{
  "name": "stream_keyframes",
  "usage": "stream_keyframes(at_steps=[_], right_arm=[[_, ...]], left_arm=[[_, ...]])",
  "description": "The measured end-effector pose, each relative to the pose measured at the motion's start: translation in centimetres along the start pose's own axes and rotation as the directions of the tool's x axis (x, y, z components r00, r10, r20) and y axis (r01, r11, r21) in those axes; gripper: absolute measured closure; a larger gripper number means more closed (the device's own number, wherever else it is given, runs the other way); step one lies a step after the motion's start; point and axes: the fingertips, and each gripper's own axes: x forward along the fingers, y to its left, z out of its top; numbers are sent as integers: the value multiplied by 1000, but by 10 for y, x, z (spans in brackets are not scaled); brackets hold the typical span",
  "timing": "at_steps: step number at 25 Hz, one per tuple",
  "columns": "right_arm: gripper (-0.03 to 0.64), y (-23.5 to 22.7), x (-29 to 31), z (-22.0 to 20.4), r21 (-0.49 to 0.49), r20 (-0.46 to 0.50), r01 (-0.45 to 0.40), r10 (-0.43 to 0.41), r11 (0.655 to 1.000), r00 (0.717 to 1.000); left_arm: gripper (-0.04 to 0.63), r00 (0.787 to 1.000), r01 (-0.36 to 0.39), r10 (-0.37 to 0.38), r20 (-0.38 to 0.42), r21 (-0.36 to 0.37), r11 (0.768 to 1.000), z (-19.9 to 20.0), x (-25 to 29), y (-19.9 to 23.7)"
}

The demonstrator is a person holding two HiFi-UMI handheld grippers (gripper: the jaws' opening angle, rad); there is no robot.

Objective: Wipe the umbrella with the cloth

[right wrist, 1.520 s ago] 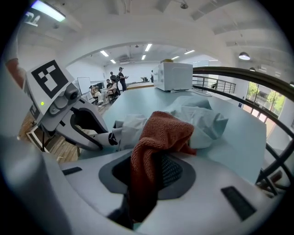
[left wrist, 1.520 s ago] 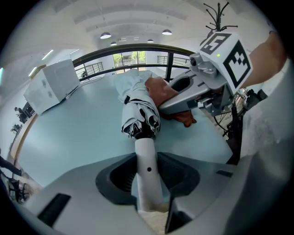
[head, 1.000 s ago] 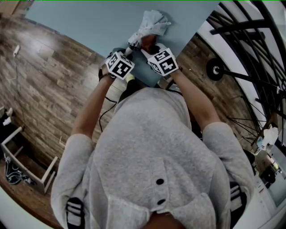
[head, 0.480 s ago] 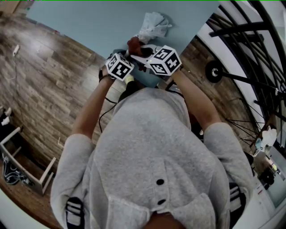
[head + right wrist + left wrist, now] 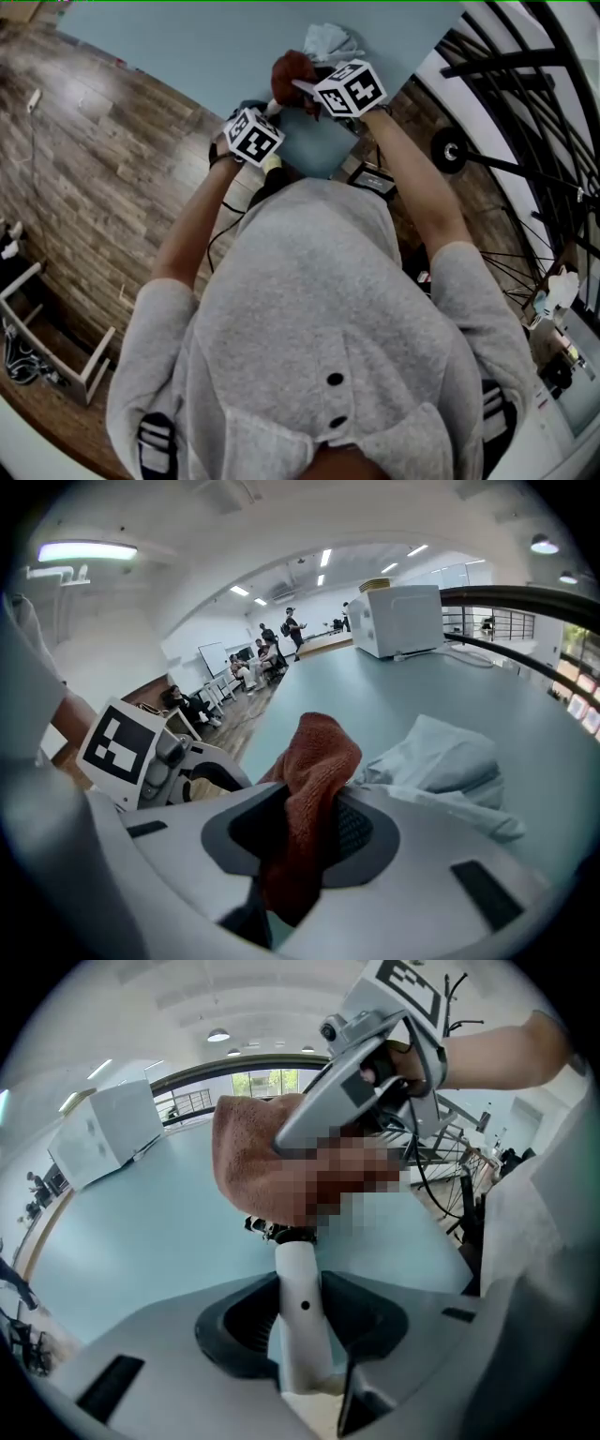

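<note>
Left gripper [image 5: 298, 1321] clenches its fingers on the white umbrella handle [image 5: 302, 1269]; right gripper [image 5: 305, 832] fingers grasp the rust-red cloth [image 5: 317, 757] over the bench [image 5: 375, 696].

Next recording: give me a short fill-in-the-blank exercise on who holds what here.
The rust-red terry cloth is clamped in the ____.
The left gripper is shut on the white plastic handle of the ____.
A white box stands on the light ____ table.
Missing: right gripper; umbrella; blue.
</note>
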Motion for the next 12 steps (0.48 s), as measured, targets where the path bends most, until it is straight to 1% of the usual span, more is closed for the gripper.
stream_keyframes(at_steps=[3,6,7,12], right_arm=[[509,-12,-4,0,-36,-23,68,-69,997,997],[509,-31,-12,7,-79,-18,165,-167,983,986],[509,-38,-15,9,-92,-19,186,-189,978,982],[509,-58,-26,10,-131,-36,240,-247,962,968]], left_arm=[[443,1000,1,-1,0,2,1000,1,0,-1],[443,1000,0,0,-6,5,1000,0,1,-1],[443,1000,0,0,-7,6,1000,0,1,-1],[443,1000,2,-2,-16,4,1000,0,2,-1]])
